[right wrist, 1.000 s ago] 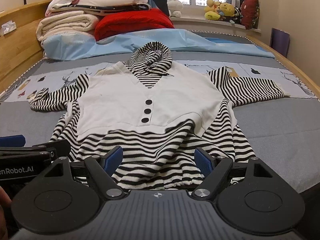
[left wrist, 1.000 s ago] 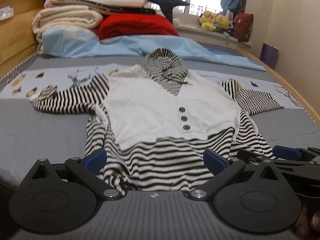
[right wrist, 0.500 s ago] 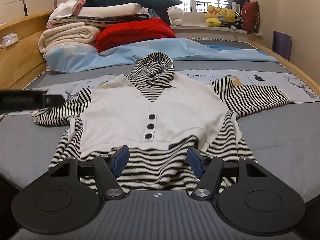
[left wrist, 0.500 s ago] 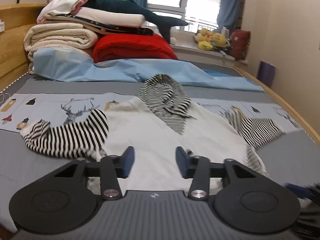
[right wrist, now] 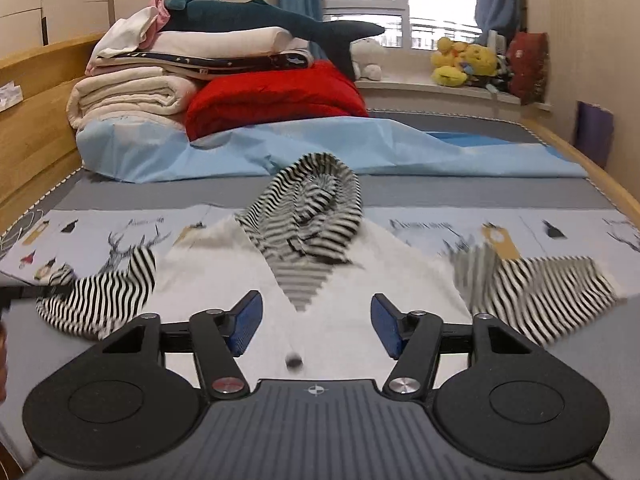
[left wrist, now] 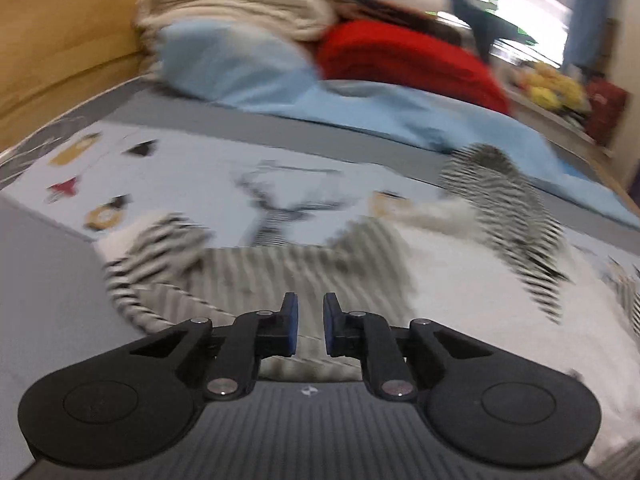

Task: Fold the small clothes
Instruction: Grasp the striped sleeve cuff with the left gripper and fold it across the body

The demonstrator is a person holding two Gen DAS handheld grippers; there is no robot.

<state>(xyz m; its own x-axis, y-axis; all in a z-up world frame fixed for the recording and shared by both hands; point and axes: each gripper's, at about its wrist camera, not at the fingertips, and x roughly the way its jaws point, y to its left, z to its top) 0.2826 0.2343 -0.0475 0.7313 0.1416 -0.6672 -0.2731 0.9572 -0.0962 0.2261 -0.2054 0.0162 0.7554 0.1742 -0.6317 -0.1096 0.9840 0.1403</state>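
Nearest, the left gripper [left wrist: 307,322] has just been closing to a narrow gap over the striped sleeve [left wrist: 240,272], gripping nothing; the right gripper [right wrist: 316,326], also narrowing, hangs half open above the hooded top [right wrist: 320,280]. Beyond, that top lies spread on the bed [right wrist: 520,200], folded blankets [right wrist: 128,96] stacked behind.

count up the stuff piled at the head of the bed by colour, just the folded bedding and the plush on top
cream or white folded blankets and quilts: 3
red folded quilt: 1
dark navy patterned folded item: 1
dark teal shark plush: 1
total: 6
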